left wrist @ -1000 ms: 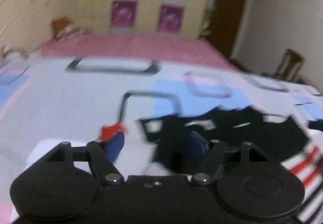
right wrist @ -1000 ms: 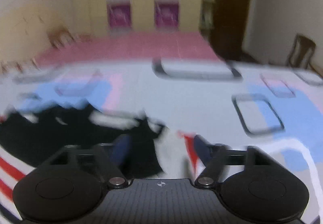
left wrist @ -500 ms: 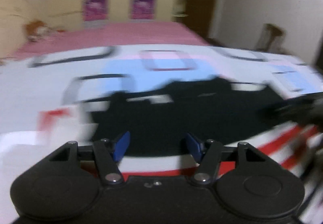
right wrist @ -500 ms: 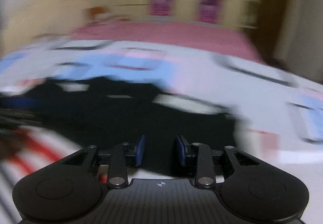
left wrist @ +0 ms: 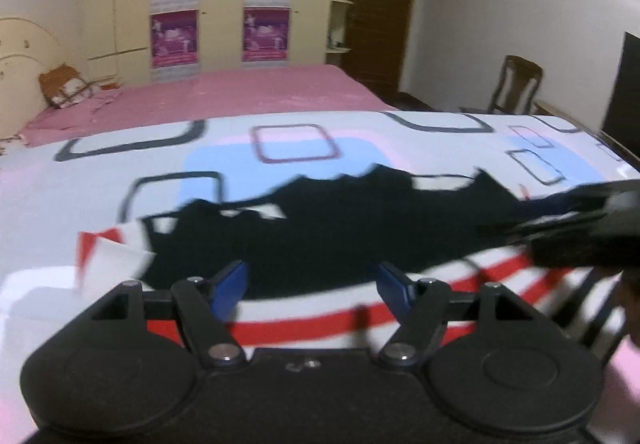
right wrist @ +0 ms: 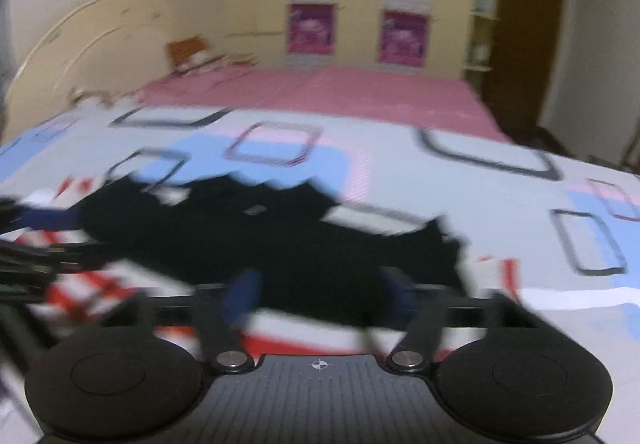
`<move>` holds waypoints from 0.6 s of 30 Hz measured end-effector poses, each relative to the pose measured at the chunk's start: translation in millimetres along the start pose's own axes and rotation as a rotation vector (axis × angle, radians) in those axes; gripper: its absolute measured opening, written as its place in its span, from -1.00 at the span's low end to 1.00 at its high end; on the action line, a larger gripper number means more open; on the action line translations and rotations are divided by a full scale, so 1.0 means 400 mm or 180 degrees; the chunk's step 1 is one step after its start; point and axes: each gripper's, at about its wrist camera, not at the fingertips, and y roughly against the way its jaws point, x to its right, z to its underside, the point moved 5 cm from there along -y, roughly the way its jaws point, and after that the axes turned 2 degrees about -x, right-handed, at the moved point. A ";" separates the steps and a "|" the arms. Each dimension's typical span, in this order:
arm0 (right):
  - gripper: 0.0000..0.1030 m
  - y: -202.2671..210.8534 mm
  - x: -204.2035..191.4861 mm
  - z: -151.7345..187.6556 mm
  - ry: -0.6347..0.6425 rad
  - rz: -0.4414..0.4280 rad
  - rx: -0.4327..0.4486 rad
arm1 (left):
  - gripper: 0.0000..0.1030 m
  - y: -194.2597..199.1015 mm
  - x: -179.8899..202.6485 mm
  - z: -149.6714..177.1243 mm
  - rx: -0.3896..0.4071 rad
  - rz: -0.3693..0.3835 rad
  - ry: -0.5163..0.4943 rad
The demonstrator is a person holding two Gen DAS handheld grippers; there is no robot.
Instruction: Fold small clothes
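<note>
A small black garment (left wrist: 328, 228) lies spread on the patterned bed sheet, partly over a white cloth with red and black stripes (left wrist: 492, 276). My left gripper (left wrist: 312, 284) is open and empty, low over the garment's near edge. My right gripper (right wrist: 320, 296) is open and empty over the same garment (right wrist: 280, 240), blurred by motion. The right gripper shows at the right edge of the left wrist view (left wrist: 592, 228), and the left gripper shows at the left edge of the right wrist view (right wrist: 36, 240).
The bed sheet (left wrist: 280, 148) has blue, pink and grey squares; a pink bedspread (left wrist: 240, 92) lies beyond. A wooden chair (left wrist: 516, 84) stands at the right wall. A wardrobe with purple posters (left wrist: 220, 0) is at the back.
Both grippers swung inward over the black garment. The right gripper narrowed half a second ago and has opened wide again. The left gripper stayed open.
</note>
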 end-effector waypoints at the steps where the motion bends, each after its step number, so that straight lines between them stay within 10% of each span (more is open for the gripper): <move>1: -0.12 -0.006 -0.023 0.009 0.0001 -0.0076 -0.0048 | 0.36 -0.004 0.017 0.005 -0.0023 0.0023 0.0022; 8: -0.13 -0.032 -0.052 0.062 0.0177 -0.0198 -0.0271 | 0.37 -0.037 0.033 0.051 -0.0235 0.0004 -0.0017; 13: -0.13 0.024 0.142 0.104 -0.0296 0.0456 -0.0318 | 0.47 0.014 -0.111 0.091 -0.0253 -0.0500 0.0027; 18: -0.13 0.057 0.182 0.117 -0.0310 0.0509 -0.0342 | 0.35 0.038 -0.137 0.092 -0.0270 -0.0552 0.0039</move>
